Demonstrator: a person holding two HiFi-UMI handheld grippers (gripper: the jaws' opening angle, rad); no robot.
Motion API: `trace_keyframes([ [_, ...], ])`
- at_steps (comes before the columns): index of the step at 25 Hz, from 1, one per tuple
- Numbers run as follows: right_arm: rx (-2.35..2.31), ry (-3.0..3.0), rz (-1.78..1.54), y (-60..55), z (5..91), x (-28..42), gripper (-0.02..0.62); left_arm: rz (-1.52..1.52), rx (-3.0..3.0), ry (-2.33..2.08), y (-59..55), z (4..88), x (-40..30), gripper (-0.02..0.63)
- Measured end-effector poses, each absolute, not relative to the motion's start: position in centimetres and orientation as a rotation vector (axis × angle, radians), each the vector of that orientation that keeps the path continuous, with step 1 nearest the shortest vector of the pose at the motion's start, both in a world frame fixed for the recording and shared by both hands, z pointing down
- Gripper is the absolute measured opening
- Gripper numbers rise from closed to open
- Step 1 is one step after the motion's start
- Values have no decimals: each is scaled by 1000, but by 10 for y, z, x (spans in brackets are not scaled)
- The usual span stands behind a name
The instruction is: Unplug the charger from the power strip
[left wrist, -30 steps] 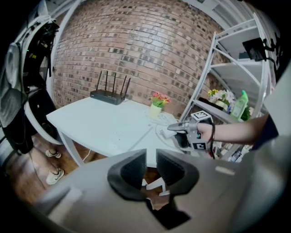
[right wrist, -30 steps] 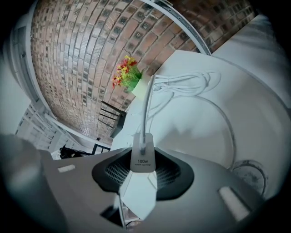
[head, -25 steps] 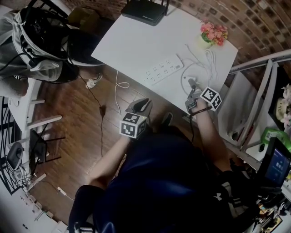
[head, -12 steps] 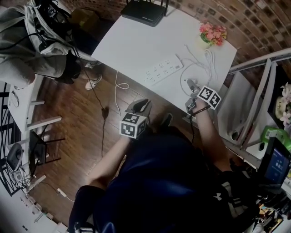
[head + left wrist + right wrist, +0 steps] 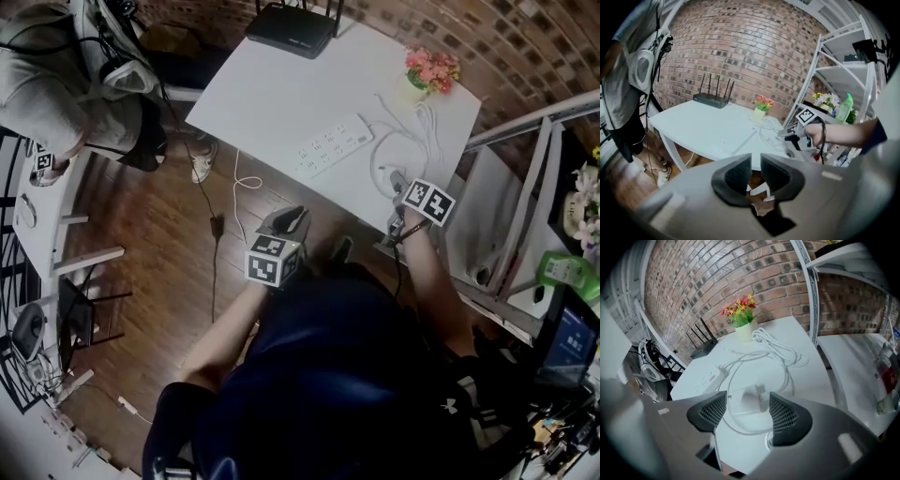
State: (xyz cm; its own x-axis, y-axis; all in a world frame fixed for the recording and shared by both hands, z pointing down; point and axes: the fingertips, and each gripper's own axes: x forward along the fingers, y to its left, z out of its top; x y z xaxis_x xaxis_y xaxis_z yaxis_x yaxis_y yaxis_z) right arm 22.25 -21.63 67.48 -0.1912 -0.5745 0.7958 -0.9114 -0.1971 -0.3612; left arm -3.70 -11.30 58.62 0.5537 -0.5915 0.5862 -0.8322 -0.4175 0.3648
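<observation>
right gripper (image 5: pixel 743 401) above near edge of white table (image 5: pixel 272 94), jaws just been opening, now released and wide. white charger (image 5: pixel 751 398) lies on tabletop between them, pads clear of it on both sides. charger is out of power strip (image 5: pixel 707 379) and apart from it, white cable (image 5: pixel 783 348) looped around. left gripper (image 5: pixel 755 169) held off table's near edge, jaws nearly together, slim gap, nothing between. flower pot (image 5: pixel 743 329) near far edge.
</observation>
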Motion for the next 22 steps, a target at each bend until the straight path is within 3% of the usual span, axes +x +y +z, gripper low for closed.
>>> trace_keyframes([
  [3, 1729, -1800, 1295, -214, 653, 216, 275, 490, 2171, -1158, -118, 585, -41, 60],
  [4, 1710, -1855, 1282, -214, 643, 210, 238, 488, 2178, -1166, -119, 584, -43, 60],
  [7, 1582, -2062, 1251, -209, 611, 179, 42, 463, 2193, -1155, -122, 575, -41, 60],
  [8, 1529, -2127, 1232, -207, 601, 168, 25, 446, 2193, -1137, -123, 569, -38, 60],
  [16, 1409, -2580, 742, -181, 483, 114, 11, 310, 2270, -1122, -131, 507, -23, 55],
  [22, 1404, -2661, 657, -157, 446, 101, 11, 321, 2503, -1191, -134, 464, -15, 55],
])
